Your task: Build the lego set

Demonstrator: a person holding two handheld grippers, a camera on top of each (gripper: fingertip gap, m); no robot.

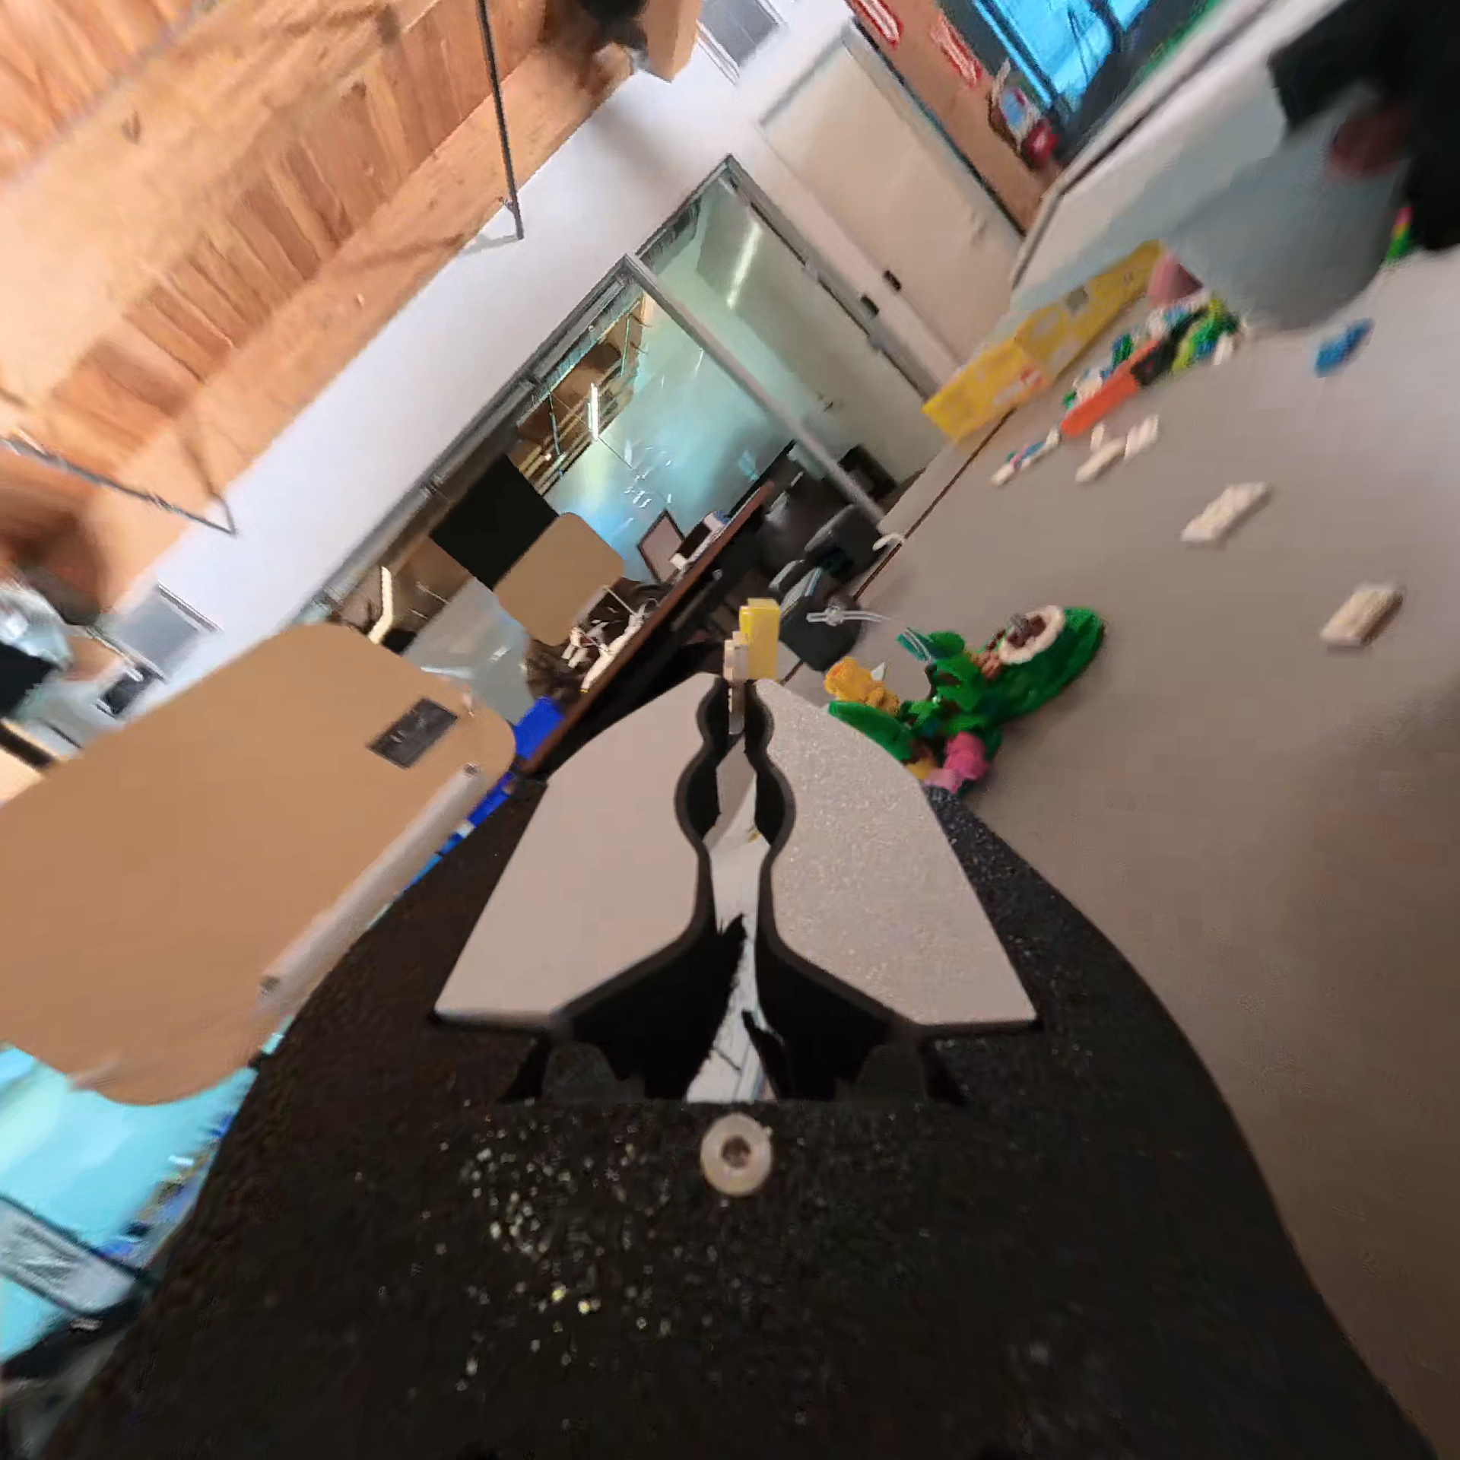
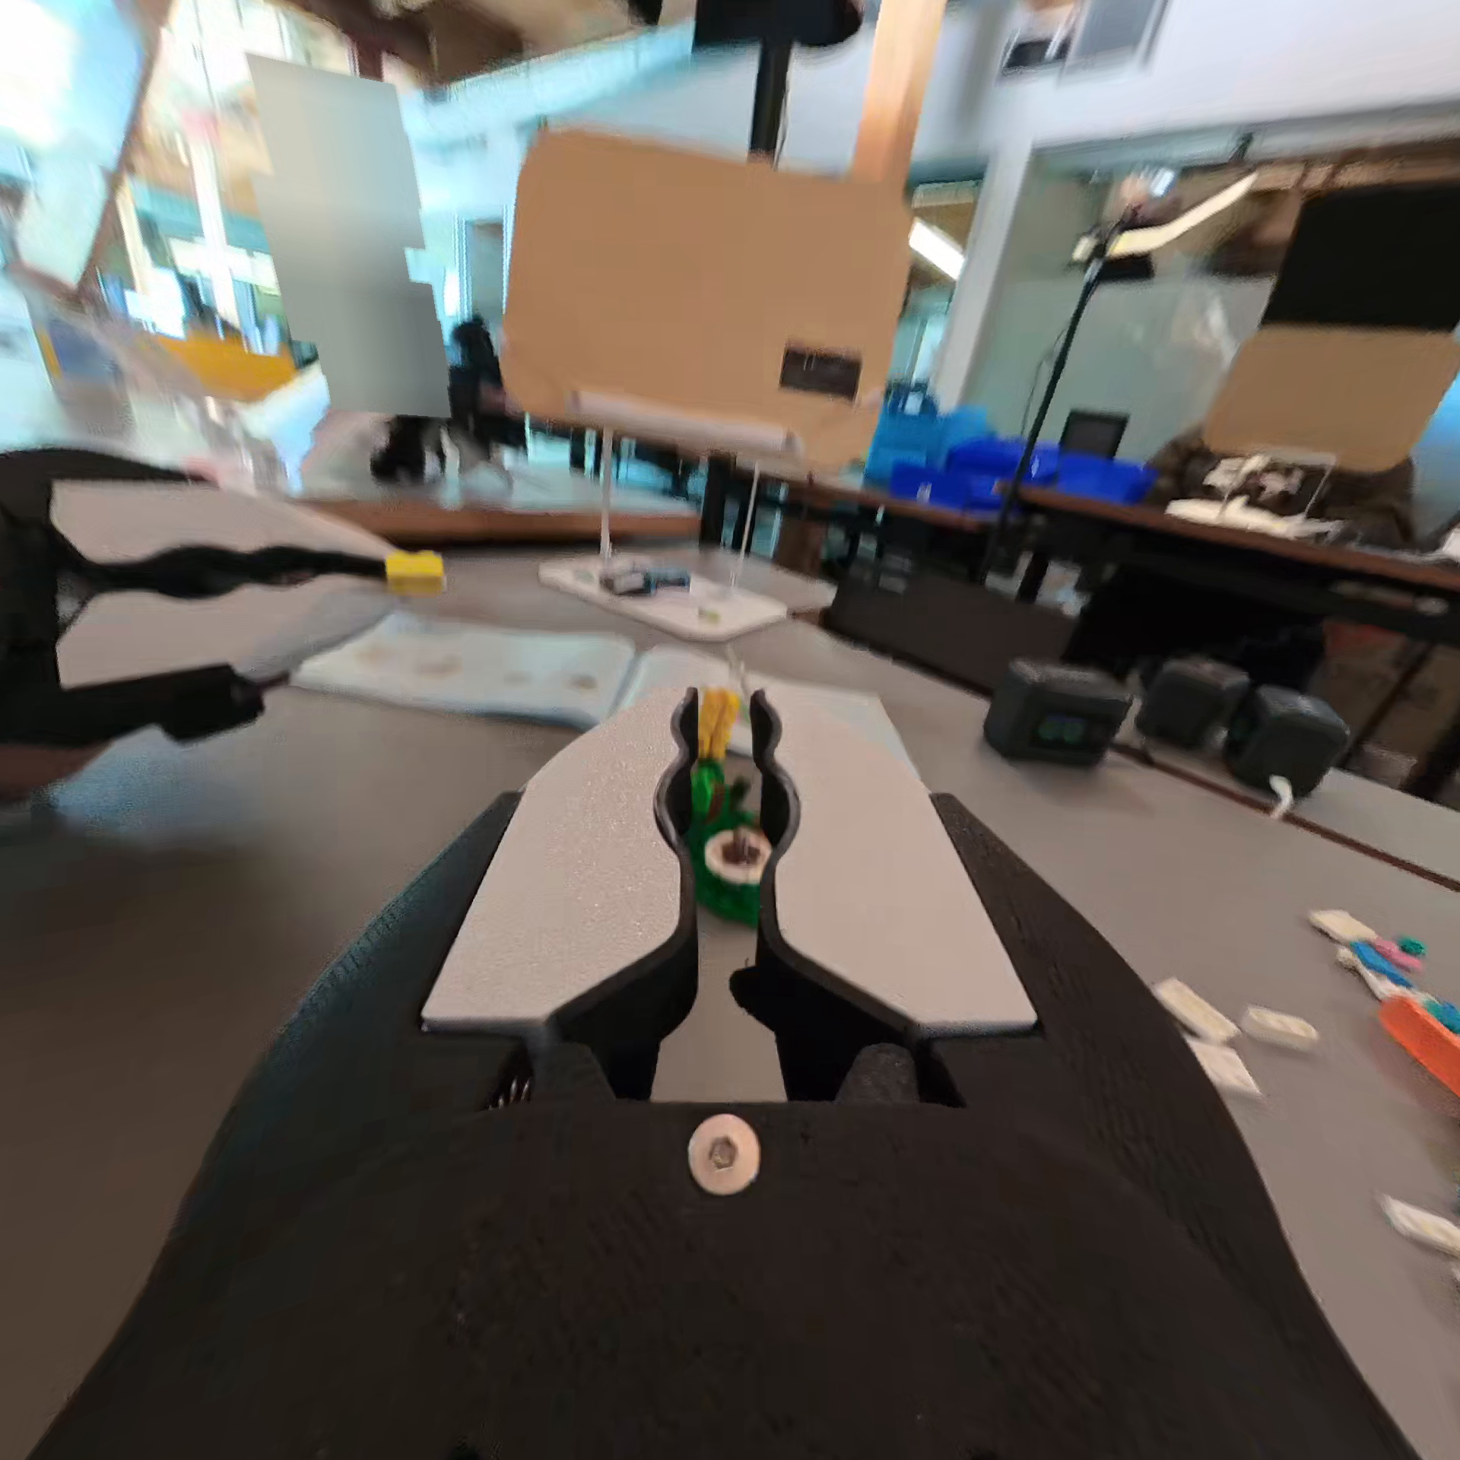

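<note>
The left hand-held gripper (image 1: pixel 741 695) is pinching a small yellow plastic brick (image 1: pixel 760 649) above the grey counter (image 1: pixel 1185 790); the right hand-held gripper (image 2: pixel 725 711) is standing slightly spread over the green brick-built model (image 2: pixel 723 869).

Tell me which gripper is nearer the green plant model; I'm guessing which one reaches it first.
Right. The right gripper points straight at the green plant model, seen between its fingers. The left gripper, shut on a yellow brick, is held up off to the side.

model (image 2: pixel 723 857) on table (image 2: pixel 237 908) | booklet (image 2: pixel 474 671) behind | loose bricks (image 2: pixel 1232 1019) right
</note>
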